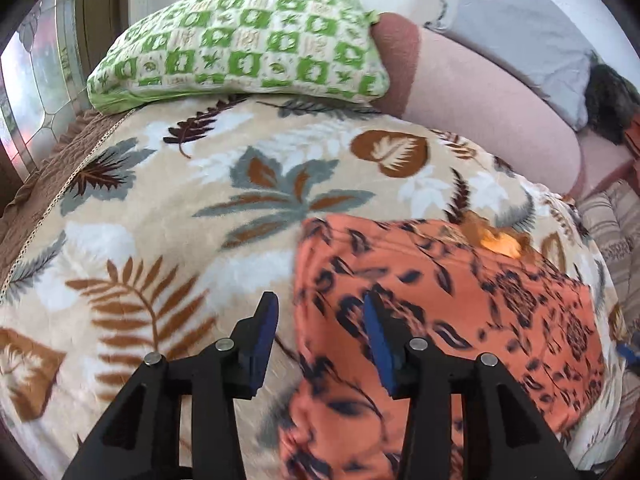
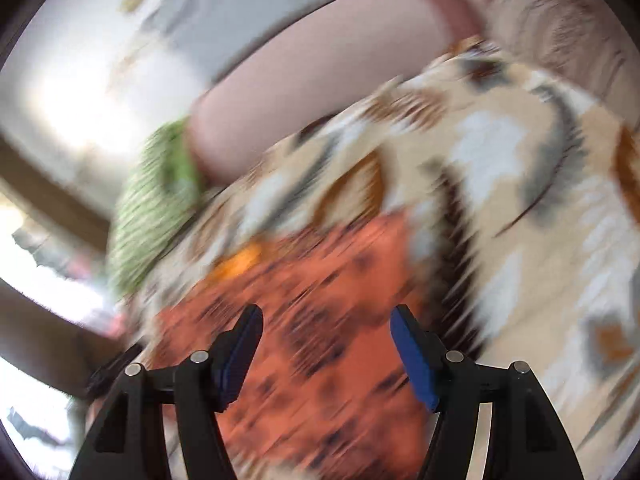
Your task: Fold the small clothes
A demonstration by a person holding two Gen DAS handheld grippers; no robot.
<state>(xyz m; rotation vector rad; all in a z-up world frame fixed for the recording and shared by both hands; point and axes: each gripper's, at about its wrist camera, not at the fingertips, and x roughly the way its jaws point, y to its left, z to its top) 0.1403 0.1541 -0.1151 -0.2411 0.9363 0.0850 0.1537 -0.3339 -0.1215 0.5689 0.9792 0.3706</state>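
An orange garment (image 1: 448, 296) with a dark leaf and flower print lies folded flat on a beige leaf-print blanket (image 1: 168, 216). A small yellow-orange patch (image 1: 500, 244) shows near its far edge. My left gripper (image 1: 320, 308) hovers over the garment's left edge, jaws apart, blue pads (image 1: 266, 332) bare, nothing pinched between them. The right wrist view is heavily blurred. There the same garment (image 2: 320, 360) lies under my right gripper (image 2: 326, 316), whose jaws stand wide with nothing held.
A green-and-white patterned pillow (image 1: 240, 44) rests at the head of the bed. A pink bolster (image 1: 488, 100) and a grey pillow (image 1: 516, 28) lie behind it. A window (image 1: 36, 80) is at the left, and striped fabric (image 1: 612, 224) at the right edge.
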